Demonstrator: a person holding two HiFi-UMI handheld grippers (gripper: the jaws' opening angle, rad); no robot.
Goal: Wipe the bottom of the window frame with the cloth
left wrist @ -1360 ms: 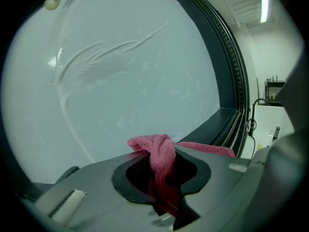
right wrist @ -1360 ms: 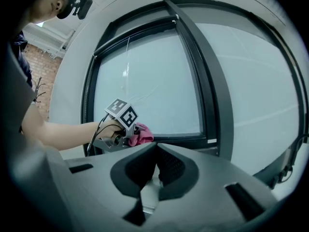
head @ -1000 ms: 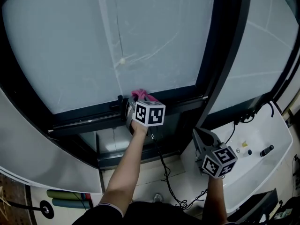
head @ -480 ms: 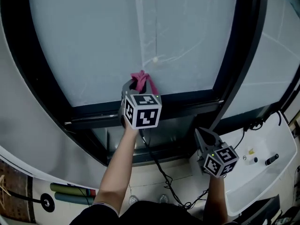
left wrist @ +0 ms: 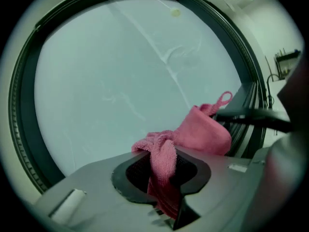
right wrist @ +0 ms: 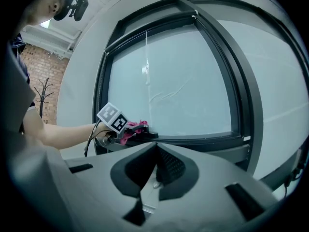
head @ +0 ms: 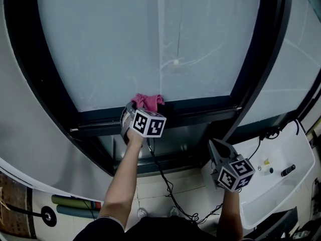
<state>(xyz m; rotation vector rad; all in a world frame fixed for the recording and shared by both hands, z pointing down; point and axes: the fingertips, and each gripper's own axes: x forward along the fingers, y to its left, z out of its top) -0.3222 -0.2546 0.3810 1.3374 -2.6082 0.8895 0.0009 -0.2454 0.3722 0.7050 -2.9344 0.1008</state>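
Observation:
A pink cloth (head: 148, 101) lies bunched on the black bottom rail of the window frame (head: 200, 106), at the foot of the glass. My left gripper (head: 141, 108) is shut on the cloth, low against the rail. In the left gripper view a fold of the cloth (left wrist: 163, 164) is pinched between the jaws and the rest bulges out towards the frame (left wrist: 249, 114). My right gripper (head: 214, 145) hangs lower right, away from the frame, shut with nothing in it. From the right gripper view (right wrist: 154, 170) the left gripper's marker cube (right wrist: 112, 117) and the cloth (right wrist: 133, 128) show on the rail (right wrist: 193, 140).
A thick black mullion (head: 253, 59) runs up right of the pane. A white basin (head: 281, 177) with small items sits at the lower right. A black cable (head: 168, 185) trails down from the left gripper. A coat stand (right wrist: 43, 93) stands by a brick wall.
The left gripper with the cloth rose in front of the glass, then came down and a little left onto the bottom rail. The right gripper has hardly moved.

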